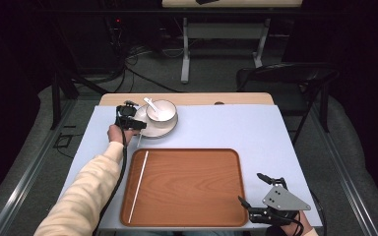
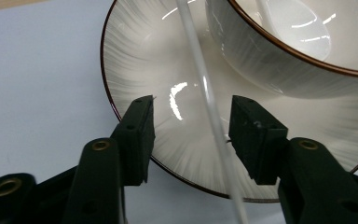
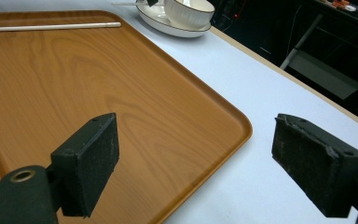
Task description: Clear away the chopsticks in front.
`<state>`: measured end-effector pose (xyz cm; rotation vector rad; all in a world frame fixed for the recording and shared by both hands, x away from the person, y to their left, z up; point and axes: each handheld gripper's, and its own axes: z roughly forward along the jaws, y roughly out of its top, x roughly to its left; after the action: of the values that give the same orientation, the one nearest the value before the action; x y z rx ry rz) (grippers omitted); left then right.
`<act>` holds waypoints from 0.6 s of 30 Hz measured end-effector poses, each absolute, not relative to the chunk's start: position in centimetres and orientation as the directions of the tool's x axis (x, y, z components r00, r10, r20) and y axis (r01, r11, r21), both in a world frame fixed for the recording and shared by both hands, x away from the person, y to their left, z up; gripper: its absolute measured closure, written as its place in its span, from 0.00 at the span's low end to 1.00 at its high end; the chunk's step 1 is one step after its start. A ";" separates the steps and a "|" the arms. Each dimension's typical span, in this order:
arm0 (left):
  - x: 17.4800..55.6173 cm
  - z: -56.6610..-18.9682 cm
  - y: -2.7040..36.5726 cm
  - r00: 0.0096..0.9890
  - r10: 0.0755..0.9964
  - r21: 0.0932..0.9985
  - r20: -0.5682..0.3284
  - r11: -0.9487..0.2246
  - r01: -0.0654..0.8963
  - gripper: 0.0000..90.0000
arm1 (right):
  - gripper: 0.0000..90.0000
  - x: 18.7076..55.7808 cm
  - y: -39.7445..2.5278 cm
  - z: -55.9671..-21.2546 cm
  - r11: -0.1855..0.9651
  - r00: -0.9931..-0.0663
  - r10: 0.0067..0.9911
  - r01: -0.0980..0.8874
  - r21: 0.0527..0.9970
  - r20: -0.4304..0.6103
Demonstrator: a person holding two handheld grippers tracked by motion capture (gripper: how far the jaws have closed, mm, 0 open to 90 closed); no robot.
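A white chopstick (image 2: 200, 70) lies across the ribbed white plate (image 2: 140, 51), its near end sticking out past the rim (image 1: 139, 139). My left gripper (image 2: 191, 135) is open around it, the stick closer to the right-hand jaw, and sits at the plate's left side (image 1: 134, 123). On the plate stands a white bowl (image 1: 161, 110) with a white spoon (image 1: 151, 104) in it. A second white chopstick (image 1: 139, 187) lies along the left side of the wooden tray (image 1: 192, 187). My right gripper (image 1: 249, 187) is open and holds nothing, over the tray's near right corner (image 3: 233, 121).
The tray rests on a pale blue mat (image 1: 266, 132) covering the table. A black folding chair (image 1: 285, 78) stands beyond the far right corner. Cables and a desk frame (image 1: 184, 49) lie on the floor behind.
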<state>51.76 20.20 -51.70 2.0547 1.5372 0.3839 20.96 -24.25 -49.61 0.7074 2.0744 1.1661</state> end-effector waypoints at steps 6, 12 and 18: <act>52.4 -51.7 20.2 0.297 0.949 0.589 -0.110 -0.178 0.789 0.64 | 0.16 21.0 -24.2 -49.6 0.459 -0.645 0.715 0.140 0.877 -0.271; 52.8 -51.9 19.8 0.284 0.951 0.586 -0.121 -0.163 0.794 0.72 | 0.16 21.0 -24.3 -49.6 0.458 -0.644 0.715 0.140 0.878 -0.271; 53.3 -52.4 19.7 0.273 0.957 0.556 -0.093 -0.178 0.812 0.83 | 0.16 21.0 -24.3 -49.6 0.457 -0.643 0.716 0.139 0.878 -0.271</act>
<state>53.30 19.69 -52.40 2.0441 1.5887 0.3794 20.96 -24.27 -49.62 0.7106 2.0709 1.1673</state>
